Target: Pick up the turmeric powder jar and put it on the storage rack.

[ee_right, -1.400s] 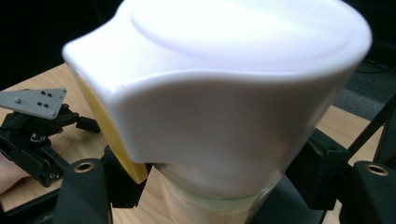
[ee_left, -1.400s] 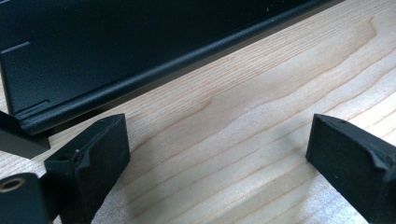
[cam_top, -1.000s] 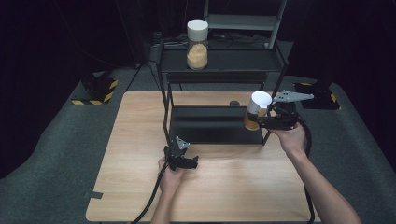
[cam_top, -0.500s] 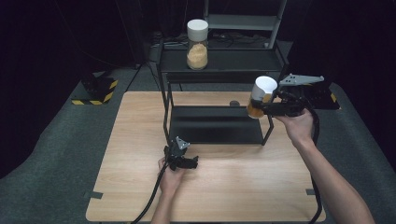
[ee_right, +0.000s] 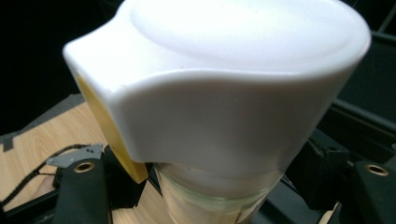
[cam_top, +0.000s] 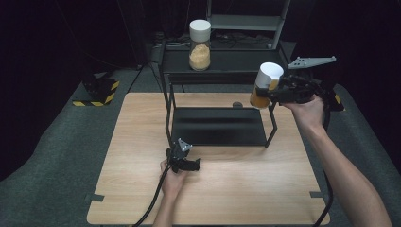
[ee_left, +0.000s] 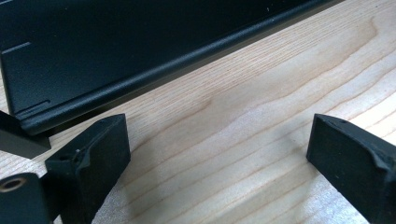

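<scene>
High view: my right gripper (cam_top: 269, 94) is clamped on a jar (cam_top: 266, 85) with a white lid, held in the air at the right front corner of the black rack (cam_top: 217, 85), about level with its top shelf. The jar's long axis tilts off vertical, lid up and leaning right. My left gripper (cam_top: 191, 165) rests low on the wooden table (cam_top: 236, 189), jaws apart, gripping nothing, just in front of the rack's bottom shelf. A 2nd jar (cam_top: 200, 39) with a white lid stands upright on the rack's top shelf, well apart from mine. Grey carpet around the table, dark room behind, a black-and-yellow striped block (cam_top: 97, 91) on the floor at left.

Left gripper view: both jaws spread wide over bare wood grain, nothing between them. The rack's black bottom edge (ee_left: 140, 79) runs just ahead.

Right gripper view: the jar's white lid (ee_right: 224, 79) sits close up, a yellow part (ee_right: 109, 135) under its spout side, clear glass below. My jaws press the glass from both sides. Table (ee_right: 37, 135) shows lower left.
</scene>
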